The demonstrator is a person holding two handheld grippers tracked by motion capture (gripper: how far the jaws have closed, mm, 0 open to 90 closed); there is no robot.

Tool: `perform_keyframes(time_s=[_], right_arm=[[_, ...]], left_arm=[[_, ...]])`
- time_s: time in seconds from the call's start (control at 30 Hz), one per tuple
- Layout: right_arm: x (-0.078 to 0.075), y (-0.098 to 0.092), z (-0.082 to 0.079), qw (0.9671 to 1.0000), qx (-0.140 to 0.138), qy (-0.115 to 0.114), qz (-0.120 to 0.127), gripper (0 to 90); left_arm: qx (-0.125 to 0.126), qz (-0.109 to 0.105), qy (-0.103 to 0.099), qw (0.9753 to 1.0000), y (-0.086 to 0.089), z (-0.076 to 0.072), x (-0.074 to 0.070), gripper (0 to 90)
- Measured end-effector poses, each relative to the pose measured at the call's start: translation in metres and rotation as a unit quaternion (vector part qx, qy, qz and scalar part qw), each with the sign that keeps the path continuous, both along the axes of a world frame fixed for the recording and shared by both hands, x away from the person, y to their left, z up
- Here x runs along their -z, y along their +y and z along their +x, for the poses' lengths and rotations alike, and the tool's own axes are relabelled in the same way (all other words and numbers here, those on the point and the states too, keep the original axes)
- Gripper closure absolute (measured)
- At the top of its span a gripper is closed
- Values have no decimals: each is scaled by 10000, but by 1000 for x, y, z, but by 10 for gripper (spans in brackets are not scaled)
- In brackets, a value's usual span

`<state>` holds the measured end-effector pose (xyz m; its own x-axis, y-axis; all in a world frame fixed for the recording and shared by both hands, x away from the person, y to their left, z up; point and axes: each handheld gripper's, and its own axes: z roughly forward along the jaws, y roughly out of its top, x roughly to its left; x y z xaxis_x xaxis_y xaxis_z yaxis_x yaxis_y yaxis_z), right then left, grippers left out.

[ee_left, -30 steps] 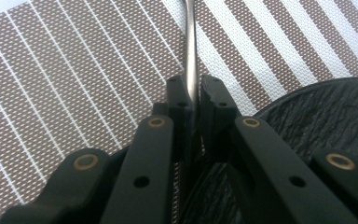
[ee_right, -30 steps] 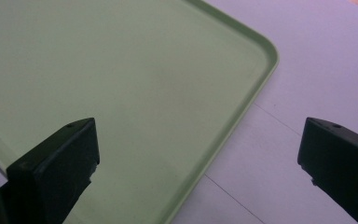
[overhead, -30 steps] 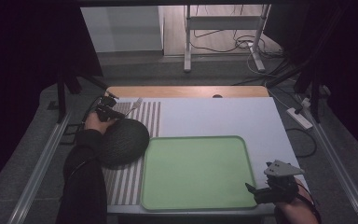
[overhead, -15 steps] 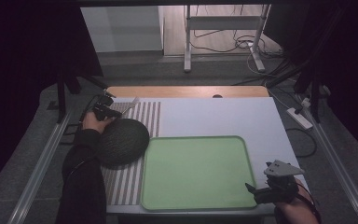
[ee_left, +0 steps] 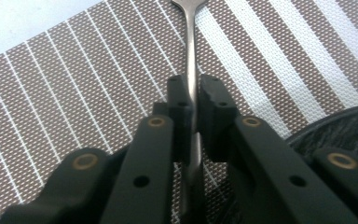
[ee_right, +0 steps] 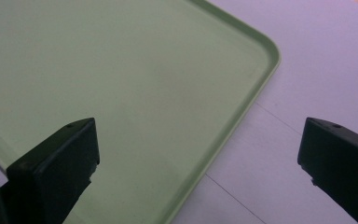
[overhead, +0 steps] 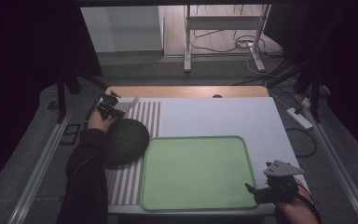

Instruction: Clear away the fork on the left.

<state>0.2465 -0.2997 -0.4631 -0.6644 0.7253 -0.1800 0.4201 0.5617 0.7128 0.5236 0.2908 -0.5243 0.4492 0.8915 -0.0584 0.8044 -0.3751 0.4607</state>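
Left gripper (overhead: 108, 105) has its fingers (ee_left: 179, 100) clamped tight on the fork (ee_left: 189, 56) handle, over the striped mat (overhead: 147, 114) beside the dark bowl (overhead: 123, 141). Green tray (overhead: 196, 172) holds nothing. Right gripper (overhead: 272, 189), fingers spread wide, hovers at the tray's near corner.

Surface (overhead: 223, 116): carries a striped mat (overhead: 149, 114) along its left side and a tray (overhead: 196, 172) at the near centre, the tray's left edge lying just over the mat's right edge. On the mat: a round bowl (overhead: 123, 142), left of the tray and just beside it; a fork (ee_left: 192, 56) behind the bowl, at the mat's far end. Left gripper (overhead: 109, 106): at the fork, behind the bowl. Right gripper (overhead: 272, 189): at the tray's near right corner.
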Motion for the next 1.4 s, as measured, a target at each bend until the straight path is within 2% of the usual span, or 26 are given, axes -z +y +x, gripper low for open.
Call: perform_keyframes(time_s=[0.23,0.7,0.77,0.87,0.97,1.07,1.2,1.37,1.4], right_arm=[[0,0,0,10000,8,2,7,0],[0,0,0,10000,12,1,5,0],[0,0,0,10000,12,5,8,0],[0,0,0,10000,11,10,11,0],[0,0,0,10000,-4,8,14,0],[0,0,1,10000,-18,8,4,0],[0,0,0,10000,-14,6,6,0],[-1,-1,0,10000,54,-17,79,0],[-1,-2,0,9999,75,-16,78,0]], left_arm=[[40,-185,11,9998,5,0,1,837],[-170,-134,-154,9996,28,-8,-9,838],[-213,-107,-177,9996,33,-10,-12,838],[-273,-203,-171,9993,42,-16,-17,837],[-241,-154,-132,9995,47,-23,-23,837],[-165,-130,-129,9997,46,-32,-32,837],[-81,-249,-164,9995,39,-46,-42,837],[38,-257,-130,9996,22,-65,-46,837],[54,-321,-115,9994,20,-69,-47,836]])
